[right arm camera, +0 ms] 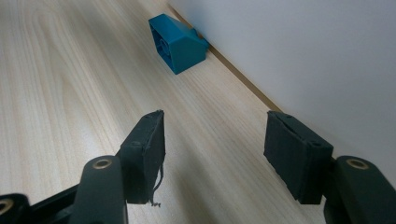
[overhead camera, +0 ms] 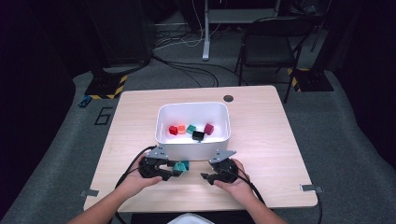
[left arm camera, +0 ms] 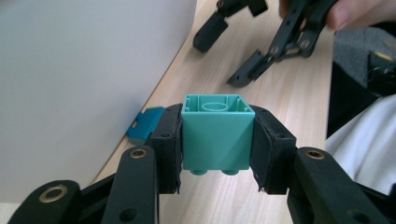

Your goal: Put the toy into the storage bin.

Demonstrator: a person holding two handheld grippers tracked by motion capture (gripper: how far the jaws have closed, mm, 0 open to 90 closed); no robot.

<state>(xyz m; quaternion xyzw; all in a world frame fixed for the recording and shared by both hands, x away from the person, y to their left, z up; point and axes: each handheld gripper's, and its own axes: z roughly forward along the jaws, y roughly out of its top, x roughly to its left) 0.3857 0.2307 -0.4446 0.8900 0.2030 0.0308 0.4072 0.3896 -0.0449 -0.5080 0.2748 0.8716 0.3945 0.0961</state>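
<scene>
My left gripper [left arm camera: 217, 154] is shut on a teal brick [left arm camera: 217, 135], held studs down just above the wooden table. In the high view that gripper [overhead camera: 175, 171] and the teal brick [overhead camera: 181, 166] sit in front of the white bin [overhead camera: 193, 147]. A blue sloped brick [right arm camera: 177, 43] lies on the table against the bin's near wall [right arm camera: 303, 56]; it is also in the left gripper view [left arm camera: 147, 123]. My right gripper [right arm camera: 215, 154] stands open and empty close to that wall, at the right of the bin's front [overhead camera: 208, 177].
Inside the bin lie a red brick [overhead camera: 173, 130], an orange one [overhead camera: 181, 129], a teal one [overhead camera: 191, 128], a black one [overhead camera: 198, 136] and a dark red one [overhead camera: 208, 129]. A cable hole [overhead camera: 228, 98] sits behind the bin. A chair [overhead camera: 271, 42] and floor cables stand beyond the table.
</scene>
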